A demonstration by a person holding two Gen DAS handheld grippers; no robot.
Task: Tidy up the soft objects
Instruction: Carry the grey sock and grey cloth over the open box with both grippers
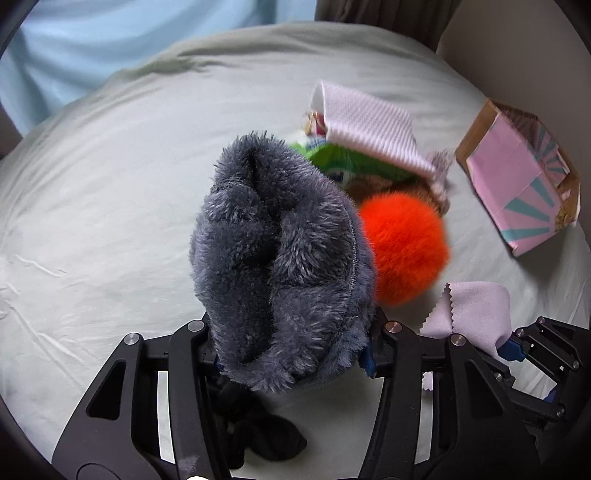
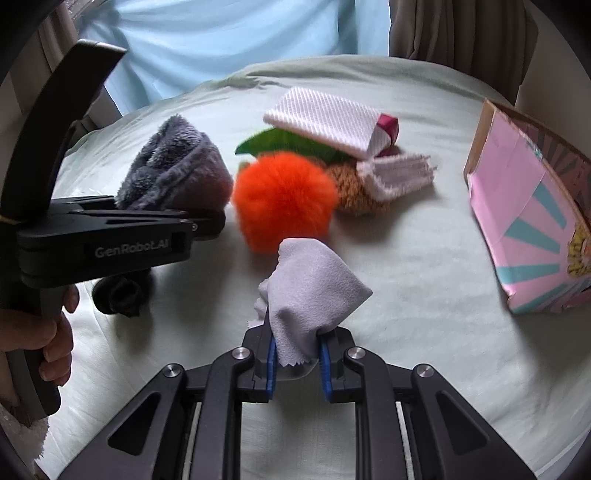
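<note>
My left gripper [image 1: 295, 354] is shut on a grey fluffy plush [image 1: 280, 254] and holds it above the bed; it also shows in the right wrist view [image 2: 177, 170]. My right gripper [image 2: 295, 354] is shut on a pale lilac cloth [image 2: 314, 291], also seen in the left wrist view [image 1: 472, 314]. An orange pompom [image 2: 284, 195] lies ahead, next to a brown plush [image 2: 354, 188], a green item [image 2: 280, 142] and white ribbed cloths [image 2: 325, 122]. A black sock [image 2: 122, 291] lies under the left gripper.
A pink and teal cardboard box [image 2: 524, 221] stands open at the right on the pale green bedsheet [image 2: 424, 277]. A light blue curtain [image 2: 221, 37] and brown drapes [image 2: 461, 29] hang behind the bed.
</note>
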